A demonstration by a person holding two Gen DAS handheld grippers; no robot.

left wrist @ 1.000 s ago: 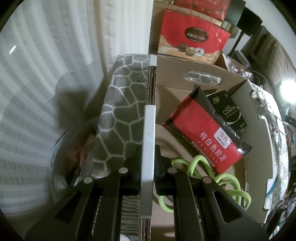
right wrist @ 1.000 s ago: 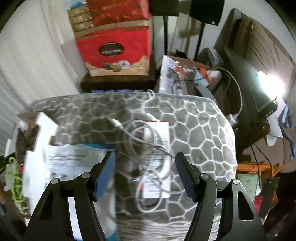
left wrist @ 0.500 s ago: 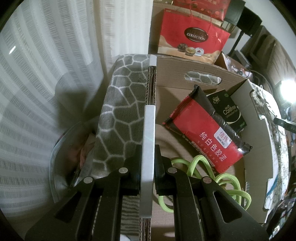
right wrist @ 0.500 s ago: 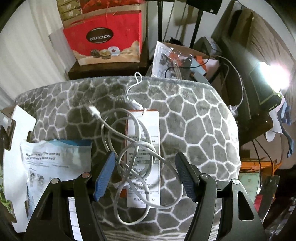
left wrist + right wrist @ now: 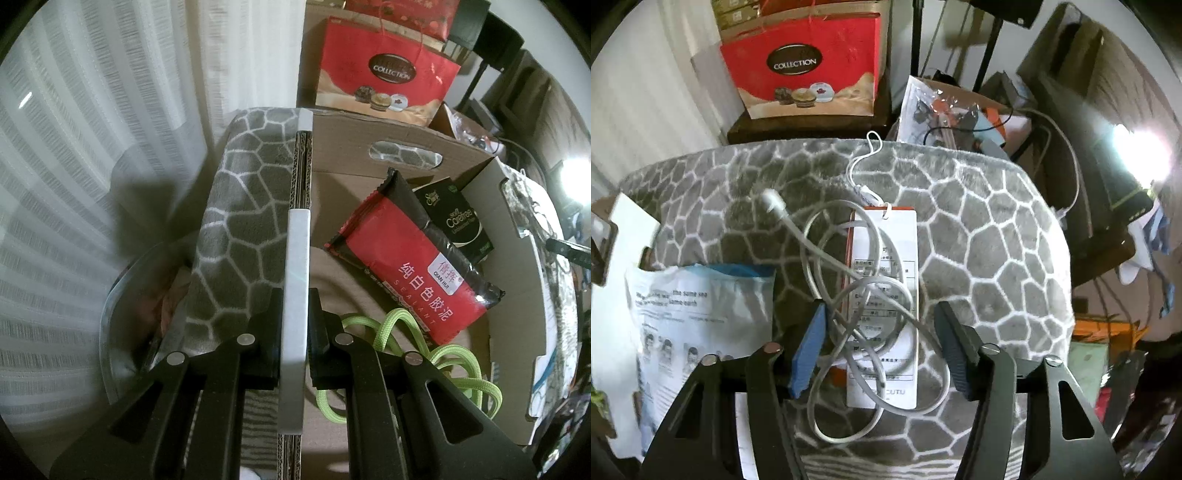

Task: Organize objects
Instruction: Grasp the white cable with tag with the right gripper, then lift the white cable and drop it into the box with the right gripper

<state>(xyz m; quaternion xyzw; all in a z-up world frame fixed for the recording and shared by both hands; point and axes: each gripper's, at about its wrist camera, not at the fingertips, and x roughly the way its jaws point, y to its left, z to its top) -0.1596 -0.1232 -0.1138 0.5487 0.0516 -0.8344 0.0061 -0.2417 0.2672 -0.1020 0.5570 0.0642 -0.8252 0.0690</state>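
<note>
My left gripper (image 5: 294, 306) is shut on the white-edged flap (image 5: 297, 258) of a cardboard box (image 5: 517, 332). Inside the box lie a red and black sealant pack (image 5: 410, 273), a dark Carefree pack (image 5: 456, 218) and a green cord (image 5: 443, 362). My right gripper (image 5: 879, 332) is open, low over a tangled white cable (image 5: 857, 295) that lies on a white tag (image 5: 886, 295) on a grey honeycomb blanket (image 5: 979, 229). The cable sits between the two fingers. A white printed bag (image 5: 694, 317) lies to the left.
A red Collection gift bag (image 5: 809, 70) stands on a dark shelf behind the blanket. A clear packet with cables (image 5: 945, 110) lies at the back right. White curtains (image 5: 92, 147) hang on the left. A bright lamp (image 5: 1137, 155) glares at the right.
My right gripper has moved forward and down over the white cable, which now lies between its fingers. My left gripper has stayed still on the flap.
</note>
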